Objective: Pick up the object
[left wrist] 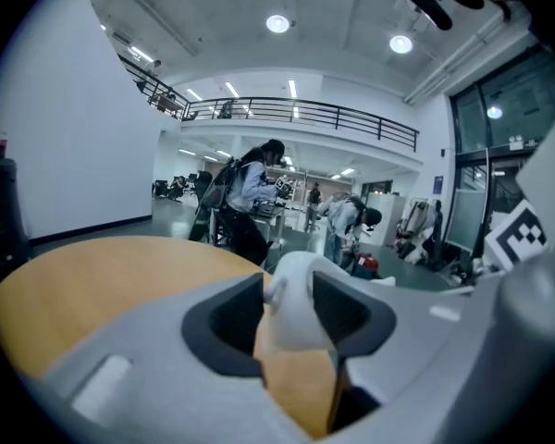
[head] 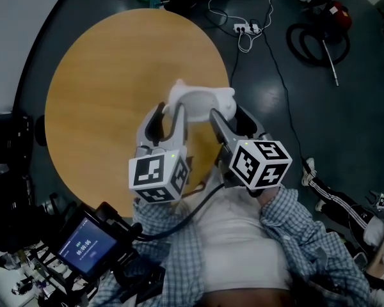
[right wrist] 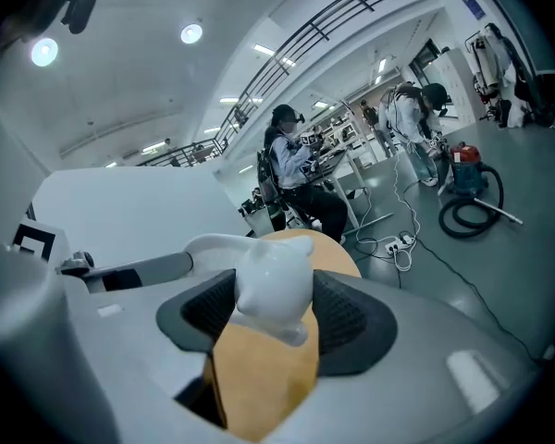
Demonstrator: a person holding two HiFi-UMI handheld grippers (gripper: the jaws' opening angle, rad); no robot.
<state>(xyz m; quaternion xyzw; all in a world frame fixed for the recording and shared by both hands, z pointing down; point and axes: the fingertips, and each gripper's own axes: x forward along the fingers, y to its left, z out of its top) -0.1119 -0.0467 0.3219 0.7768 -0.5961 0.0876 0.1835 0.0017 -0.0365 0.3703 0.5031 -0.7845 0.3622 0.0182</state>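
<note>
From the head view, a glossy white ceramic animal figurine (head: 201,101) sits at the near right edge of the round wooden table (head: 102,82). Its long axis runs crosswise, straight ahead of both tools. The left gripper (head: 171,112) meets its left end and the right gripper (head: 229,115) its right, equally near.

In the left gripper view, the jaws stand at a middling width with the pads pressed on a narrow white part.

In the right gripper view, the pads clamp the eared head (right wrist: 273,285). Whether the figurine rests on the wood or hangs just above it is hard to tell.
</note>
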